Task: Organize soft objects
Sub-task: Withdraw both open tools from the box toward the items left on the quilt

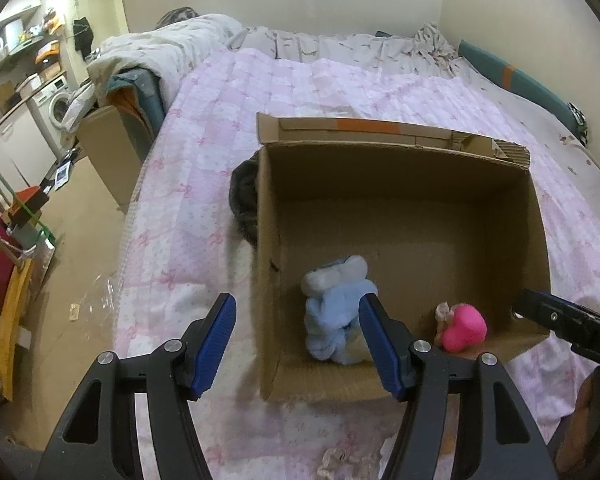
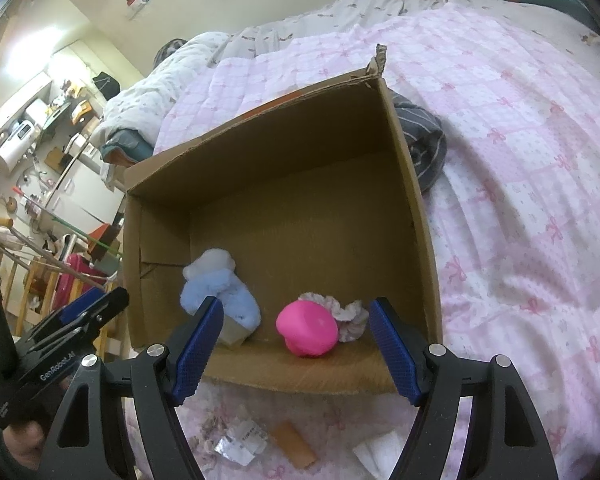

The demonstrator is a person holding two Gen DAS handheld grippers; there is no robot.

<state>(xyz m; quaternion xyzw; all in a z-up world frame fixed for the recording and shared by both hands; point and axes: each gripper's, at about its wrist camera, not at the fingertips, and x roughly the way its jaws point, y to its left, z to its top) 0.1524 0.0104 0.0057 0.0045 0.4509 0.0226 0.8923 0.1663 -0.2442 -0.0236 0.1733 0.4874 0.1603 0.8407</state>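
On the bed (image 1: pixel 204 168), spread with a pink bow-patterned quilt, we see an open cardboard box (image 1: pixel 400 184) with its flaps up. Inside the box, against its near wall, lie three soft objects: a light blue plush toy (image 1: pixel 336 312) toward the left, a bright pink rounded toy (image 1: pixel 464 328) to its right, and a pale frilled scrunchie (image 2: pixel 350 316) touching the pink toy on its right side. Outside the box, just beside its far wall in the right wrist view, a dark striped garment (image 2: pixel 424 148) lies crumpled on the quilt.

We hold the left gripper (image 1: pixel 298 344) over the near left corner of the box, its jaws released and wide apart, with nothing between the blue pads; the blue plush toy appears just beyond them. We hold the right gripper (image 2: pixel 296 344) over the near wall, its jaws likewise released and empty, framing the pink toy.

Near the box, on the quilt below the right gripper, we note a crumpled wrapper (image 2: pixel 240 440), an orange flat piece (image 2: pixel 294 444) and a white scrap (image 2: pixel 374 452). At far left, a cluttered kitchen area with a washing machine (image 1: pixel 58 104) is visible.
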